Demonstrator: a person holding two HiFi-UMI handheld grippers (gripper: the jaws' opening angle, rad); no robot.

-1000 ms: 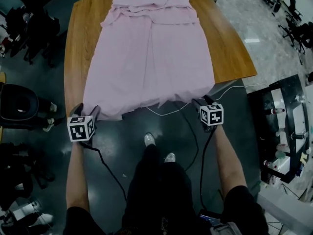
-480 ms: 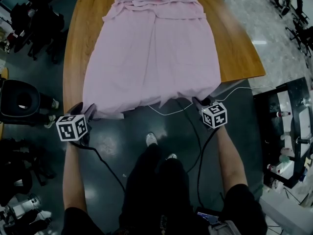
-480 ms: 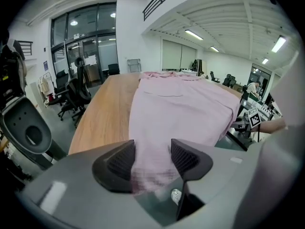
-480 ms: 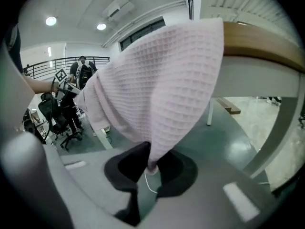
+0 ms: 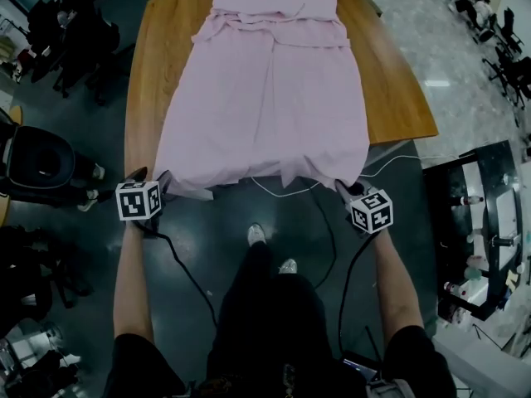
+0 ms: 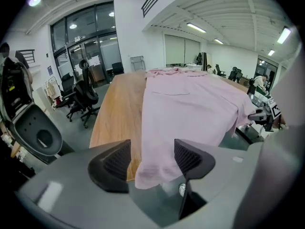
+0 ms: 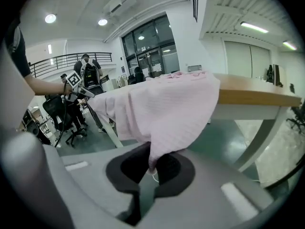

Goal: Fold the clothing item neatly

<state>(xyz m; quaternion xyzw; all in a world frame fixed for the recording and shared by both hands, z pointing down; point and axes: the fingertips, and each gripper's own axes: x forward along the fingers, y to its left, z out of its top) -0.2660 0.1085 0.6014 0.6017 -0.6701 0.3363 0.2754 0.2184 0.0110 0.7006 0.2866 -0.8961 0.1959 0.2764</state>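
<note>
A pink garment (image 5: 265, 98) lies spread flat on the wooden table (image 5: 141, 98), its near hem hanging over the front edge. My left gripper (image 5: 162, 182) is at the hem's left corner. In the left gripper view its jaws (image 6: 151, 151) stand wide apart, and the cloth corner (image 6: 155, 168) hangs loose between the ribbed pads (image 6: 116, 159) without being pressed. My right gripper (image 5: 344, 187) is at the hem's right corner. In the right gripper view it (image 7: 151, 163) is shut on a fold of the pink cloth (image 7: 162, 109), which drapes up onto the table (image 7: 252, 97).
A black office chair (image 5: 33, 172) and more chairs stand on the left. On the right is a black cart (image 5: 481, 222) with bottles. A white cable (image 5: 282, 191) runs along the dark floor under the table edge, near the person's shoes (image 5: 253, 236).
The right jaws have closed on the hem's right corner. The left gripper has come up to the left corner, so the cloth now lies between its open jaws.
</note>
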